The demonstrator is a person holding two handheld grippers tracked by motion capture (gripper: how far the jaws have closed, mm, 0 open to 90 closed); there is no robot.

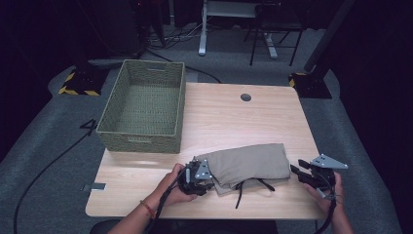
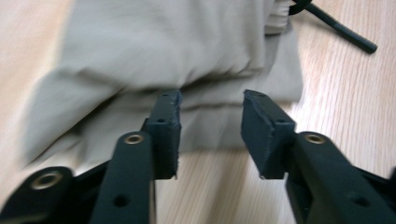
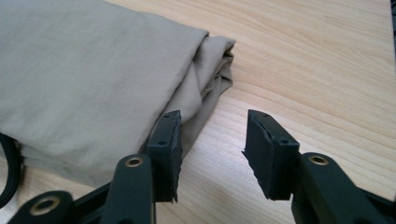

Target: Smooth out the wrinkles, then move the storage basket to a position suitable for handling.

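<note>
- Room: dark floor w/ grey carpet round the table (image 1: 272, 112), a light wood top. Desk legs and a chair stand at the back, cables run across the floor at left.
- Woven basket (image 1: 109, 127) sits on the far-left part of the table, well apart from both my grippers.
- Folded beige cloth (image 1: 248, 163) lies near the front edge, lengthwise btw my two hands, w/ a black strap (image 1: 239, 191) trailing from under its near side.
- My forearms come in from the bottom edge. Left hand wraps the left gripper (image 1: 202, 176) at the cloth's left end, pointing right and slightly down.
- Right hand holds the right gripper (image 1: 295, 169) at the cloth's right end, pointing left, roughly level w/ the tabletop.
- Left gripper (image 2: 211, 100): jaws apart, nothing pinched. Tips sit at the cloth's (image 2: 177, 60) folded edge, layers just ahead of the gap.
- Right gripper (image 3: 212, 116): jaws apart, gap over bare wood. Cloth's (image 3: 84, 79) folded corner lies just beside the left-hand jaw in that view; can't tell if it touches.
</note>
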